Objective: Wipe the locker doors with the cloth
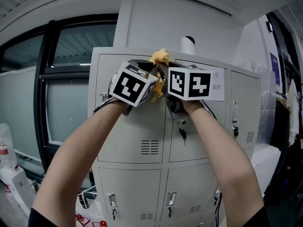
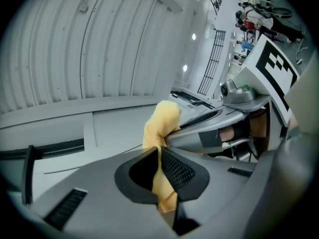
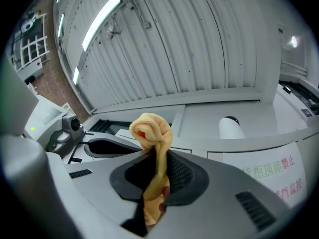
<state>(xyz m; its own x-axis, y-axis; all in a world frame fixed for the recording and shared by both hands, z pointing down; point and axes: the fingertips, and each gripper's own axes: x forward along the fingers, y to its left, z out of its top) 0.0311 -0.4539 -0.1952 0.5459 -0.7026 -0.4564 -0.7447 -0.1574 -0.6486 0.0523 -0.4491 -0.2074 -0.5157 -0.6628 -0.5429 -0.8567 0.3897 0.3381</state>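
A yellow cloth (image 1: 160, 57) is bunched between both grippers, high up by the top edge of the grey lockers (image 1: 142, 131). My left gripper (image 2: 158, 169) is shut on the cloth (image 2: 162, 123), which sticks out past its jaws. My right gripper (image 3: 158, 172) is shut on the same cloth (image 3: 151, 128), with a knotted wad above the jaws. In the head view the left gripper (image 1: 150, 82) and right gripper (image 1: 166, 82) sit side by side, their marker cubes facing me. The cloth's lower part is hidden behind the cubes.
A white cylinder with a dark cap (image 1: 188, 45) stands on the locker top. A paper notice (image 1: 217, 85) is stuck on the upper right door. Keys hang in a lock (image 1: 182, 133). Windows (image 1: 66, 84) lie left, clutter on the floor at lower left.
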